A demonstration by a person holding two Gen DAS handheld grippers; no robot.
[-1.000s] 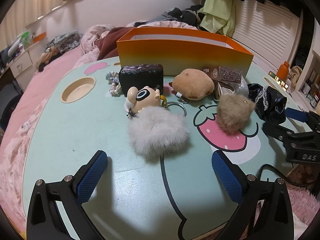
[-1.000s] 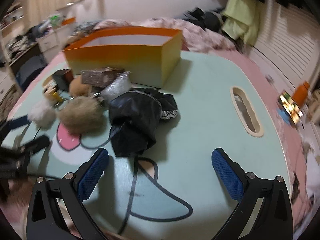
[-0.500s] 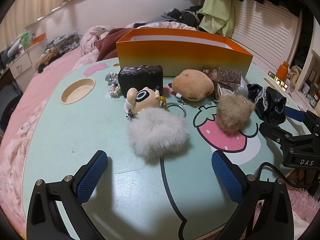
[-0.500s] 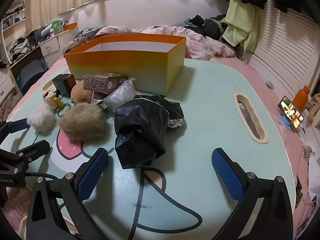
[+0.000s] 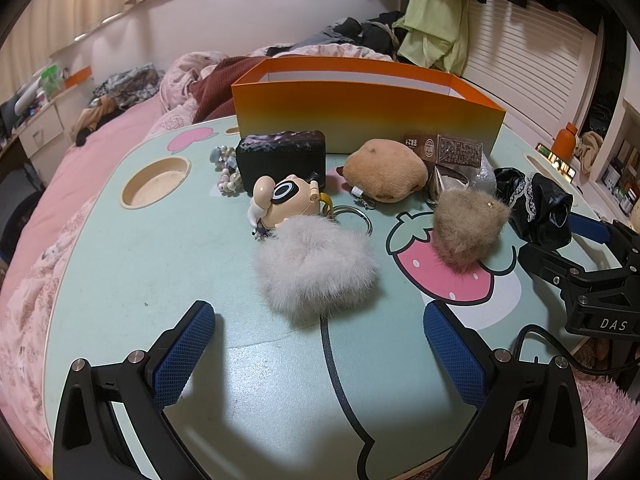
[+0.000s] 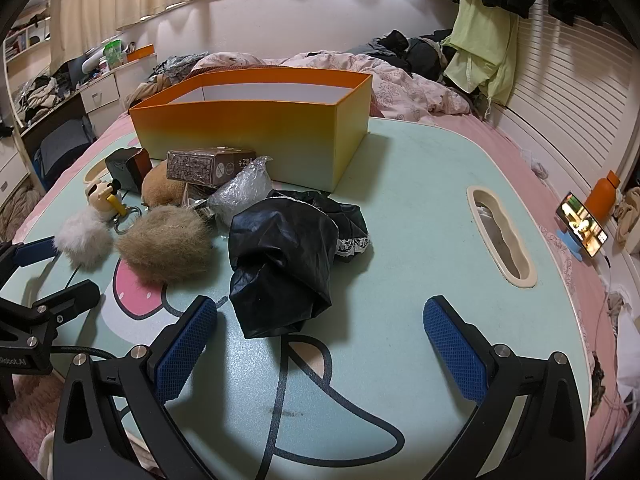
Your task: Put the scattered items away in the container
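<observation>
An open orange box (image 5: 360, 108) (image 6: 256, 136) stands at the back of the mint table (image 5: 140, 264). In front of it lie a white fur puff (image 5: 316, 268) (image 6: 82, 240), a tan fur puff (image 5: 466, 226) (image 6: 166, 244), a cartoon figure keychain (image 5: 286, 202), a black case (image 5: 282, 156), a brown plush (image 5: 384, 170), a brown packet (image 5: 458, 150) (image 6: 210, 164) and a black lace-trimmed bag (image 6: 286, 256) (image 5: 536, 204). My left gripper (image 5: 316, 344) is open and empty just before the white puff. My right gripper (image 6: 320, 344) is open and empty just before the black bag.
A bead bracelet (image 5: 224, 172) and crumpled clear plastic (image 6: 240, 190) lie among the items. The table has a round cup recess (image 5: 156, 182) and a long slot (image 6: 500, 236). A phone (image 6: 582, 228) and an orange bottle (image 6: 602, 194) stand at the right. Bedding surrounds the table.
The right gripper has steadied and now points squarely at the black bag. The left gripper has barely moved. No item has shifted.
</observation>
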